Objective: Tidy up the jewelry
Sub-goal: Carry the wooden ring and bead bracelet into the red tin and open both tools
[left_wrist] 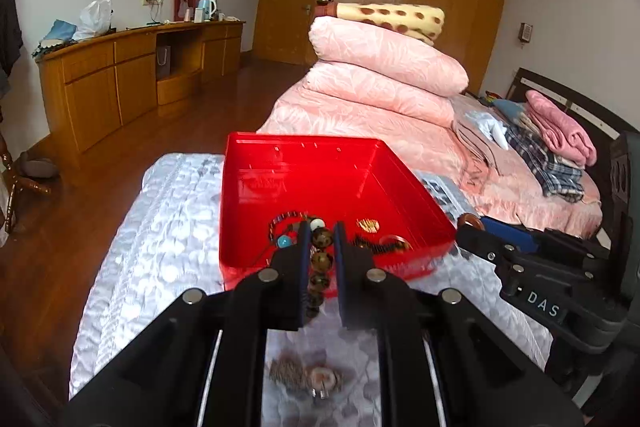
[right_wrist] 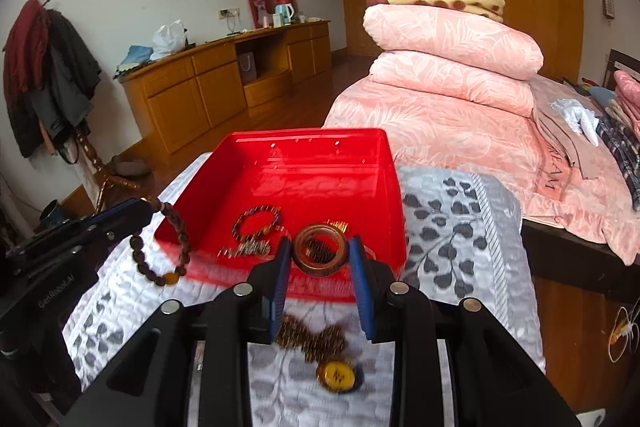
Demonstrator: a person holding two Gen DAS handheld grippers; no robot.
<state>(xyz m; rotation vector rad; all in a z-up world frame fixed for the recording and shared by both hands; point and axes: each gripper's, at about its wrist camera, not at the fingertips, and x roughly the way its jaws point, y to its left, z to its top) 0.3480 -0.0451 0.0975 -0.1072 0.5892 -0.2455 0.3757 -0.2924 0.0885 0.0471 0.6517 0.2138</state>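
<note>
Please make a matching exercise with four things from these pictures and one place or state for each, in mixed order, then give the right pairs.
1. brown bead bracelet
2. brown bangle
3. red tray
4. gold watch

A. lies on the grey quilt, outside the tray
B. hangs from the left gripper
C. sits between the right gripper fingers
D. holds several jewelry pieces

Pairs: 1-B, 2-C, 3-D, 4-A

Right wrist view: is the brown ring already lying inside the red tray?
No, the brown ring is clamped between the right gripper fingers, held up in front of the red tray rather than resting on its floor.
</note>
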